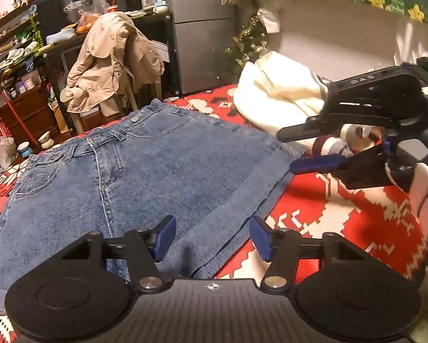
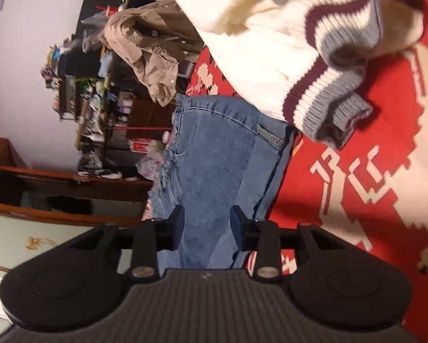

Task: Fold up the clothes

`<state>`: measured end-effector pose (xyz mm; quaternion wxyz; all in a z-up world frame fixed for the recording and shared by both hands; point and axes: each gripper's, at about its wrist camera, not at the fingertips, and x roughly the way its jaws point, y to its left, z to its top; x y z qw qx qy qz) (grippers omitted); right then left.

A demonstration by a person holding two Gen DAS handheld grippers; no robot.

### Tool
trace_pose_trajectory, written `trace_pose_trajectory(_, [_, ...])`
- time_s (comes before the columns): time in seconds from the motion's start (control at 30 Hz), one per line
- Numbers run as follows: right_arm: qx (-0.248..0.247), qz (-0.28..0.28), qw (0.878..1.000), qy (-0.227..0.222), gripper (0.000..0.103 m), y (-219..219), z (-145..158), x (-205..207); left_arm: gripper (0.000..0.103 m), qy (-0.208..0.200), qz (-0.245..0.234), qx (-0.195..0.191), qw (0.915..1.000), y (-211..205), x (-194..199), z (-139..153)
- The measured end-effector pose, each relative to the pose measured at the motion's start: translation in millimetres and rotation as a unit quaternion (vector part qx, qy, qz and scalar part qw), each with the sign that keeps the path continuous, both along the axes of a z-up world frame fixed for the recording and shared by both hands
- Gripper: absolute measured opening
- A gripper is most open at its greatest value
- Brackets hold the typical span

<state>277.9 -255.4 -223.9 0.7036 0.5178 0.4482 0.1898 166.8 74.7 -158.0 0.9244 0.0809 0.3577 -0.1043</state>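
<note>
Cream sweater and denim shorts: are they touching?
Touching. The right wrist view shows the cream sweater lying over the edge of the denim shorts, no blanket visible between them.

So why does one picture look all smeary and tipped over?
Right wrist view: tipped sideways, so the room stands on end, and the striped sweater and shelves are smeared by motion blur. Left wrist view: upright and sharper, the denim shorts crisp; its fisheye lens bends the edges and darkens the corners.

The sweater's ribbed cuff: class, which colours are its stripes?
Maroon, white and grey-blue stripes on the cream sweater's cuff, clearest in the right wrist view.
</note>
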Motion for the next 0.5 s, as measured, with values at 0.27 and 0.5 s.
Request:
trace_pose_trajectory(0.27, [-0.019, 0.005, 0.999, 0.025, 0.04, 21, -39, 25, 0.056, -0.009, -0.034, 0.015, 0.9993, -8, -1, -7])
trace_pose_trajectory(0.5, [-0.006, -0.005, 1.0, 0.022, 0.039, 36, -57, 41, 0.056, -0.014, -0.042, 0.022, 0.9988, -10, 1, -16])
